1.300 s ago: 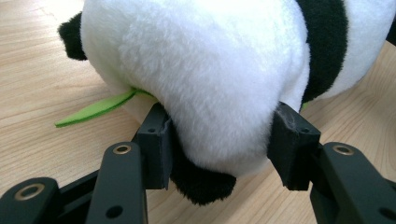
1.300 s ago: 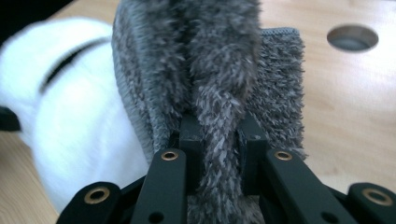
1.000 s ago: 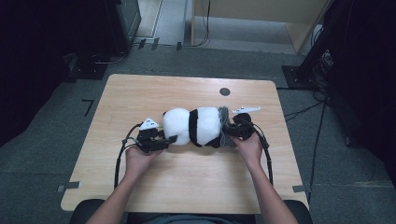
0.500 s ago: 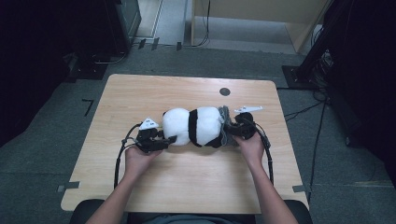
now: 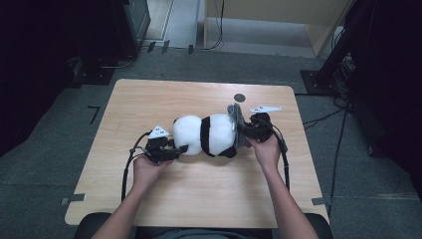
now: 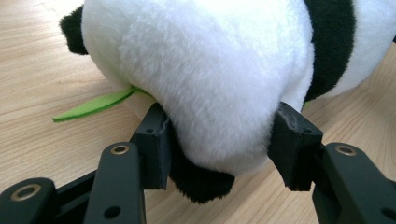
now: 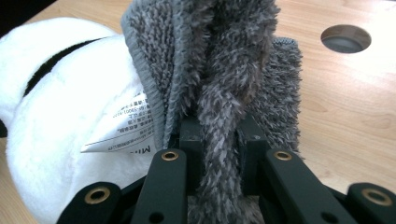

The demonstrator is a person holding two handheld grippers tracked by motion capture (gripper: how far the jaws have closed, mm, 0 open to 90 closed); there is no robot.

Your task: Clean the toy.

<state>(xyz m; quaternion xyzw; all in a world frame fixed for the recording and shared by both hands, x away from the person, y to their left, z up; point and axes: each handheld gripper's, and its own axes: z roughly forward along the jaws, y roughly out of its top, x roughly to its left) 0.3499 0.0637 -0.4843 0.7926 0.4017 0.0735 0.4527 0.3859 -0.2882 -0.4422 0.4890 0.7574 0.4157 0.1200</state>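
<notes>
- Mid-table on the pale wooden tabletop (image 5: 149, 99): black-and-white plush panda toy (image 5: 206, 134), lying on its side.
- Left gripper (image 6: 219, 140) jaws pressed into its white end (green felt leaf (image 6: 93, 105) beneath).
- Right gripper (image 7: 218, 140) clamped narrow on a shaggy grey microfibre cloth (image 7: 224, 60), touching the panda's other end.

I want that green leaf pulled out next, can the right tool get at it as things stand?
Probably not. The right tool is shut on the grey cloth, and the leaf lies under the panda at its far end, beside the left tool.
</notes>
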